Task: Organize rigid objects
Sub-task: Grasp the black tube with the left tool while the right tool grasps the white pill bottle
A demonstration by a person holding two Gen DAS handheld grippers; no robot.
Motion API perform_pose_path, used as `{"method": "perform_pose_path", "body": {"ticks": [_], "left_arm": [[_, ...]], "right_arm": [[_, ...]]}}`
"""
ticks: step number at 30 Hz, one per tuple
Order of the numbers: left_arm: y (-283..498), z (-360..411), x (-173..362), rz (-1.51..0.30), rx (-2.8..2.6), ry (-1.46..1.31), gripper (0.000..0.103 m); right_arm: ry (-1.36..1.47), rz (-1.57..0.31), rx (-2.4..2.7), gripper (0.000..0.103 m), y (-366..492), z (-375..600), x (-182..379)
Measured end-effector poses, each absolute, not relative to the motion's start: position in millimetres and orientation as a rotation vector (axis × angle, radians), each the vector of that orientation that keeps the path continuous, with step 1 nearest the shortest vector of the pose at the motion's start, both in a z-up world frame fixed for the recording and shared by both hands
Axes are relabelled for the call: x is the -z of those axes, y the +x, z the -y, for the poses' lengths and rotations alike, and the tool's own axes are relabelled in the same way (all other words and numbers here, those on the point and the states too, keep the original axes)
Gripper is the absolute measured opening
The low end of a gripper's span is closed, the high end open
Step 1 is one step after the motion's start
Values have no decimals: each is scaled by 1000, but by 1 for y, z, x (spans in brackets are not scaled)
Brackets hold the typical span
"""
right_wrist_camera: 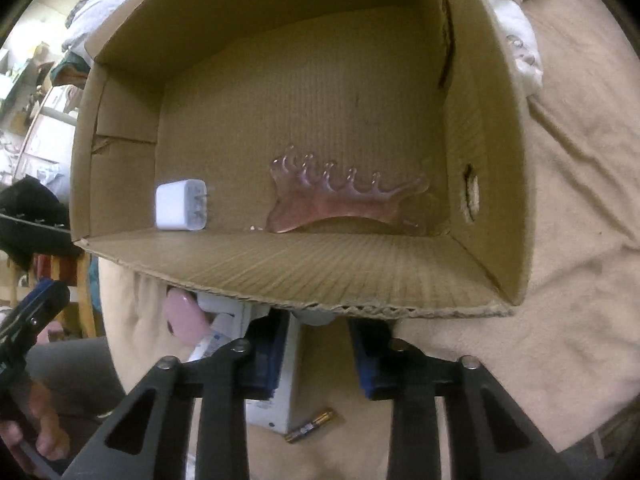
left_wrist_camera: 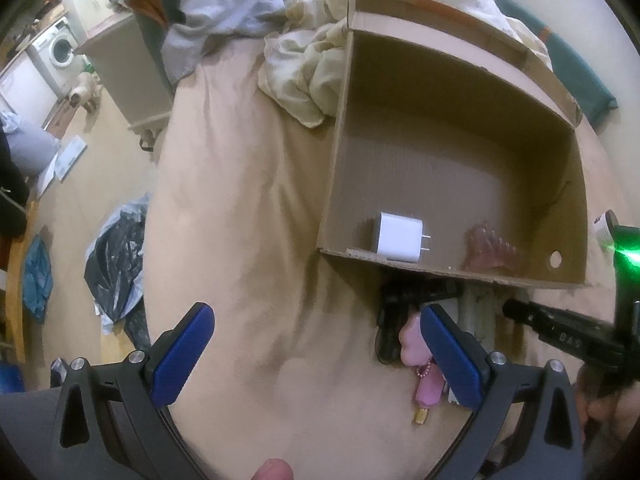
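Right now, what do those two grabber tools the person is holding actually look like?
Each is a black plastic frame with triangular cut-outs and silver bolt heads. It forks into two fingers faced with flat blue pads. The left gripper shows this best. The right gripper looks the same; from the left camera its side carries white lettering and a glowing green light.

Cardboard box (right_wrist_camera: pixel 304 280) on bed: charger (right_wrist_camera: pixel 182 206) inside at near-left corner; hair claw (right_wrist_camera: pixel 340 200) inside, right of charger. Battery (right_wrist_camera: pixel 310 430) and keychain (left_wrist_camera: pixel 416 346) outside, before near wall.

"das" printed on the right tool's (left_wrist_camera: pixel 516 310) black arm
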State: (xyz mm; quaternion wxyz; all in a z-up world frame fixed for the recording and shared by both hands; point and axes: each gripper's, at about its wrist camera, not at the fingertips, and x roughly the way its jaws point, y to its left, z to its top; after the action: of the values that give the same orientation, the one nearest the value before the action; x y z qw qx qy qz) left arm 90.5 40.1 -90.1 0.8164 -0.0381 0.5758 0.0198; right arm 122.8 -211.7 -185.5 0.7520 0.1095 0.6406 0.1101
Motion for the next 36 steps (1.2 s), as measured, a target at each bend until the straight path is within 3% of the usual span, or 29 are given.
{"method": "perform_pose_path", "body": {"ticks": [13,25,33,35,36], "left_arm": [[101,-19,114,-1304,22,-141,103],[128,36,174,-1423,-44,-162,103],[139,43,185,-1413,-56,-156,103],[139,43,183,-1394,-32,-170,92],[139,45,181,-1385,-13,-164,79]], "right_arm": [[225,-1334,-210,28,107,231,161],[252,-1321,-221,28,106,240,155],[246,-1314,-246,28,104,241,151],[241,-1314,-246,28,104,241,150],[243,-1315,-246,28,104,242,150]]}}
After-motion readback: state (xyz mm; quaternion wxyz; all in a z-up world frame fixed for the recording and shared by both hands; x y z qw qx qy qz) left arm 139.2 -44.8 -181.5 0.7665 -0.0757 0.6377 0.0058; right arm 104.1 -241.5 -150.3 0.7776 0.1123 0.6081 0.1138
